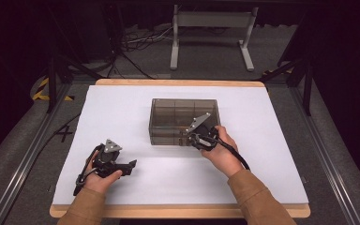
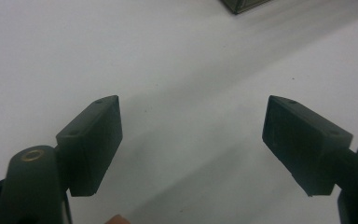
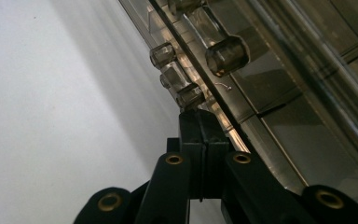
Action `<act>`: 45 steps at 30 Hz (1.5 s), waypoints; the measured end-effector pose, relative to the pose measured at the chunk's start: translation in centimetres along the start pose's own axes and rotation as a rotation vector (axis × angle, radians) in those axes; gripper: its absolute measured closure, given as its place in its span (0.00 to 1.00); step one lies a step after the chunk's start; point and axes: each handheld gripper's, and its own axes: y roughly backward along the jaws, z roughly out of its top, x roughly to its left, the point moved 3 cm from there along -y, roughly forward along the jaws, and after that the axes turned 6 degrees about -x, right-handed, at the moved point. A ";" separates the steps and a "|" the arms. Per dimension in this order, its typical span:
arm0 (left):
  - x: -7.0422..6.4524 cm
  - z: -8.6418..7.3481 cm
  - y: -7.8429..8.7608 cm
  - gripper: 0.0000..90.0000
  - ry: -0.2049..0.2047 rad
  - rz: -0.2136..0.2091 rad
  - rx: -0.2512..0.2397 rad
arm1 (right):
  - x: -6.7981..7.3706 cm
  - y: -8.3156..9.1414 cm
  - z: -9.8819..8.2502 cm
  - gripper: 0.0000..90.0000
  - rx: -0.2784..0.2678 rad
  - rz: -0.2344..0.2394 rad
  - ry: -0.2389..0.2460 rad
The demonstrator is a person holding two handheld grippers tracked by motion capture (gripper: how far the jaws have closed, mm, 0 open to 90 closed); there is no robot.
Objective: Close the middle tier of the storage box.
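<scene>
A smoky see-through plastic box [image 1: 183, 119] with inner dividers stands in the middle of the white table. My right gripper [image 1: 191, 138] is at the box's front wall, near its right end. In the right gripper view its jaws [image 3: 200, 123] are pressed together, tips touching the box's [image 3: 279, 93] edge just below a row of clear knuckles [image 3: 175, 77]; nothing shows between them. My left gripper [image 1: 132, 165] lies low over the table at front left, pointing right, away from the box. Its jaws [image 2: 193, 135] stand wide apart over bare white surface, with a corner of the box [image 2: 244, 4] far ahead.
The white table top [image 1: 262, 154] has a wooden rim and bare room around the box. Beyond its far edge stand a white desk frame [image 1: 211, 28] and loose cables [image 1: 140, 42] on the floor. Metal rails run along both sides.
</scene>
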 end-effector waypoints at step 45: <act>0.0 0.0 0.0 0.23 -0.002 0.003 0.003 | 0.2 1.3 -0.5 0.94 -0.050 0.010 -0.031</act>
